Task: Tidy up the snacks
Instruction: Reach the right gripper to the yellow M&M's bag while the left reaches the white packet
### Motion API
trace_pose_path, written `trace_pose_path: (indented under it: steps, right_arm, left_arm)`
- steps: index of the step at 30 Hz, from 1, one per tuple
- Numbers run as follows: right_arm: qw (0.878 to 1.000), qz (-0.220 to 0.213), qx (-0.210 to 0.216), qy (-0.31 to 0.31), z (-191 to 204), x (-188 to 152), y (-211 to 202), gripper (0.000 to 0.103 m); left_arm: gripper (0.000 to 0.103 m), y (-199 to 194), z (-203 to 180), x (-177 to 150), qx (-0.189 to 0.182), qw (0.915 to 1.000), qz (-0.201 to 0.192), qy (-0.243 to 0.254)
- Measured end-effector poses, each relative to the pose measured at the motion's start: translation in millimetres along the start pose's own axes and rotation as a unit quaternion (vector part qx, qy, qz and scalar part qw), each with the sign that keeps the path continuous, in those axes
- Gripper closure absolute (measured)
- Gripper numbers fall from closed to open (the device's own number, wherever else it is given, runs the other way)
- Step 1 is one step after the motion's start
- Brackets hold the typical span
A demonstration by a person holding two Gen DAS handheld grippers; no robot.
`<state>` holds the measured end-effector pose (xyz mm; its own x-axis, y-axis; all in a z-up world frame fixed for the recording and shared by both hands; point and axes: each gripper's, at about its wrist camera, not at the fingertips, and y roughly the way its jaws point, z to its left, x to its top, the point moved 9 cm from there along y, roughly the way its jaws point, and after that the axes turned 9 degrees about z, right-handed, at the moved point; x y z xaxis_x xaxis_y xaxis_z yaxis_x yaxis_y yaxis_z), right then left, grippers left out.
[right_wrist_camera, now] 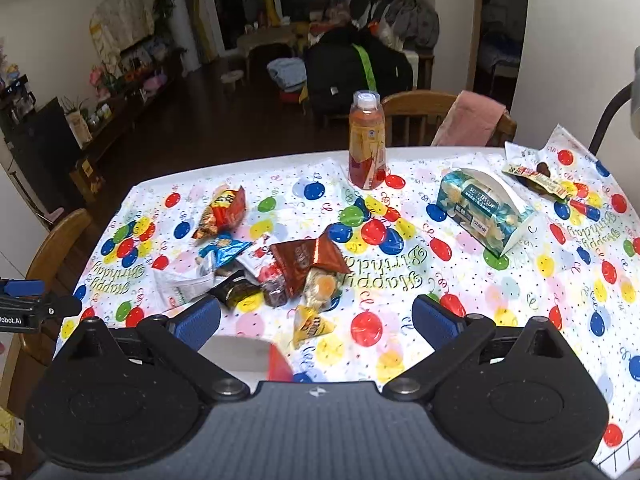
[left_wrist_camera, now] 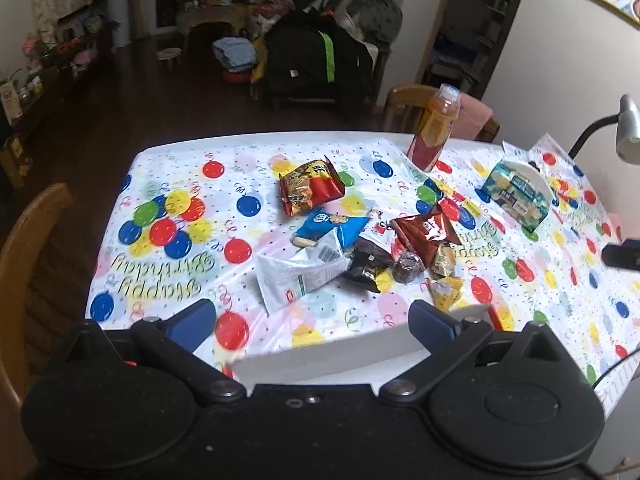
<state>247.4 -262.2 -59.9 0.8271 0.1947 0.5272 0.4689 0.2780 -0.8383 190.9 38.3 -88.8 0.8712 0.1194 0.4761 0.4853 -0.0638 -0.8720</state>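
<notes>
Several snack packets lie heaped mid-worktop (left_wrist_camera: 168, 184) on a balloon-print birthday cloth: red bag (left_wrist_camera: 310, 192) farthest back, blue packet (left_wrist_camera: 330, 228) just before it, white pouch (left_wrist_camera: 298, 276) nearest, black wrapper (left_wrist_camera: 366, 266), brown bag (left_wrist_camera: 424, 230) and yellow packet (left_wrist_camera: 446, 292) alongside, several touching or overlapping. Juice bottle (left_wrist_camera: 434, 128) upright near the far edge. Tissue pack (left_wrist_camera: 516, 194) to the right, well apart from the heap. White box (left_wrist_camera: 340, 350) at the near edge, directly under the left tongs (left_wrist_camera: 312, 320), its contents not visible. Left tongs: spread apart, holding nothing. Right tongs (right_wrist_camera: 316, 320): spread apart, holding nothing, above the cloth beside the yellow packet. Wooden chairs (left_wrist_camera: 28, 248) at the worktop's sides.
</notes>
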Motion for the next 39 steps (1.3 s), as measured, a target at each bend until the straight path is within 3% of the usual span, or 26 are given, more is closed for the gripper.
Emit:
trace_pose_path:
  steps: [7, 15, 22, 33, 39]
  right_arm:
    - [0.998, 0.064, 0.024, -0.001, -20.7, 28.0, 42.4, 0.001]
    - [0.990, 0.135, 0.045, -0.008, -19.0, 33.8, 106.1, 0.006]
    - [0.982, 0.181, 0.053, -0.004, -18.5, 24.9, 154.0, 0.006]
    - [0.966, 0.251, 0.059, 0.000, -10.3, 1.5, 217.7, 0.018]
    - [0.959, 0.275, 0.060, -0.016, 0.0, -8.9, 238.2, 0.031]
  left_arm:
    - [0.001, 41.0, -0.9, 33.6, -0.001, 0.9986, 0.030, 0.044]
    - [0.002, 95.6, 0.5, 62.1, 0.005, 0.9918, 0.063, 0.111]
    - [0.003, 143.3, -4.6, 57.1, 0.007, 0.9820, 0.102, 0.159]
    - [0.004, 205.0, -2.3, 46.1, 0.015, 0.9652, 0.175, 0.194]
    - [0.008, 222.3, -3.7, 45.3, 0.017, 0.9613, 0.185, 0.203]
